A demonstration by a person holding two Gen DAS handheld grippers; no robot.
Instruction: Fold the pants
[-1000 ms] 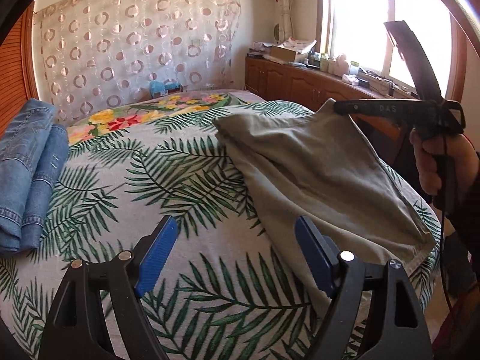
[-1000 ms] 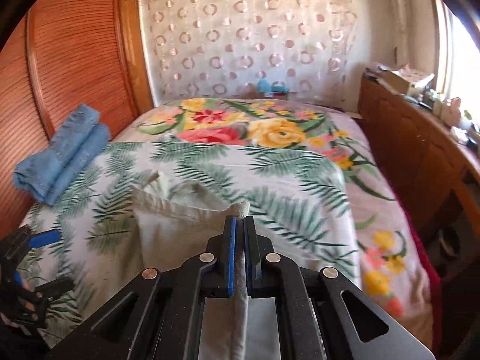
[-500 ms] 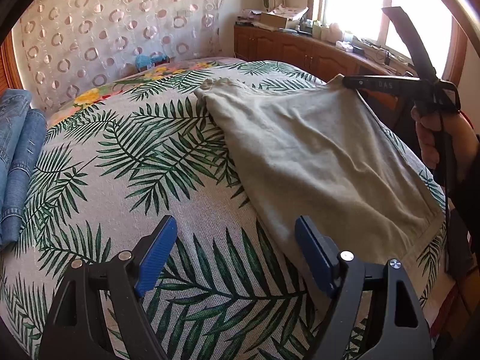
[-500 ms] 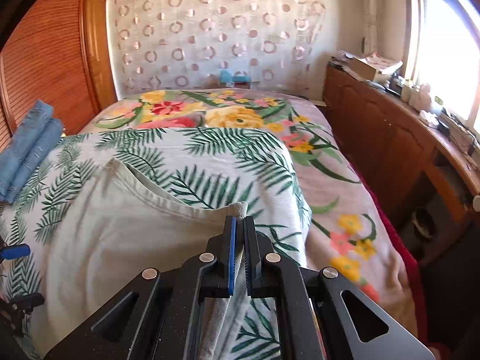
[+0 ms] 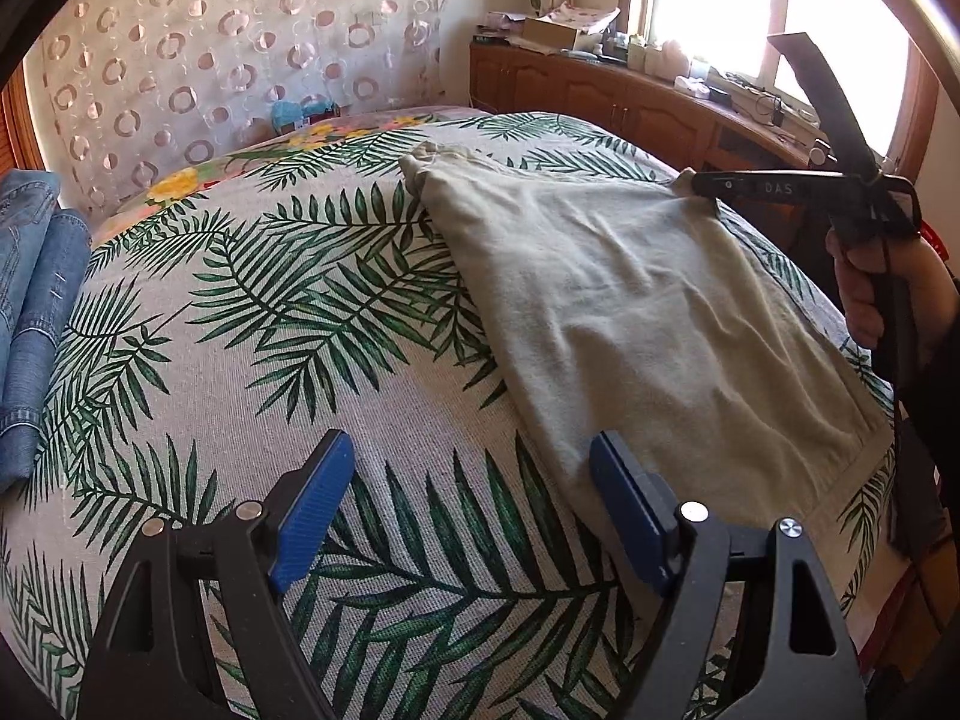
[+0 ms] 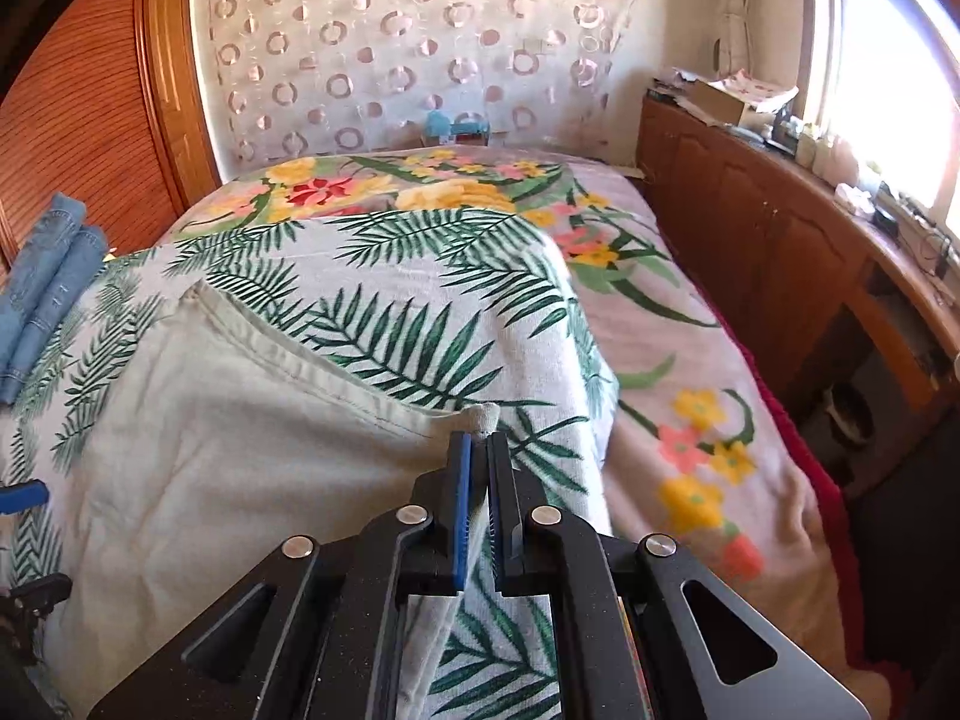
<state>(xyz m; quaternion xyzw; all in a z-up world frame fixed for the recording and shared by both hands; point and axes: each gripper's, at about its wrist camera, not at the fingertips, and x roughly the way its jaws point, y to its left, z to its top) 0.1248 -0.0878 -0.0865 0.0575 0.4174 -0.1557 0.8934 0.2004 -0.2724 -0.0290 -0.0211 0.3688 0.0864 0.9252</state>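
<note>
Since the pants [image 5: 648, 324] are soft, light cloth w/ no stiffness, they sag and crease wherever you don't support them, so grab at corners & hems, not mid-panel. They lie spread on the leaf-print bedspread [image 5: 300, 300], already doubled by the look of it, ahead and to the right of your left gripper [image 5: 471, 516]; its jaws stand wide apart w/ nothing between them, and the near edge of the cloth sits just by the right-hand jaw's tip, though it's hard to say if it touches. Your right gripper [image 6: 477, 450] is clenched on a far corner of the pants, a nub of fabric poking out past the jaw tips, the seamed edge running off to the left of the jaws. Judging from this, the near corner by the left jaws is the spot to take: pinch the hem there, it's thicker & shouldn't slip. Lift both corners level or the middle will probably droop and wrinkle. Keep pull gentle; the bedspread is loose too & could bunch. The folded jeans [image 5: 30, 312] are well off to the left of the left jaws, not in the way.
</note>
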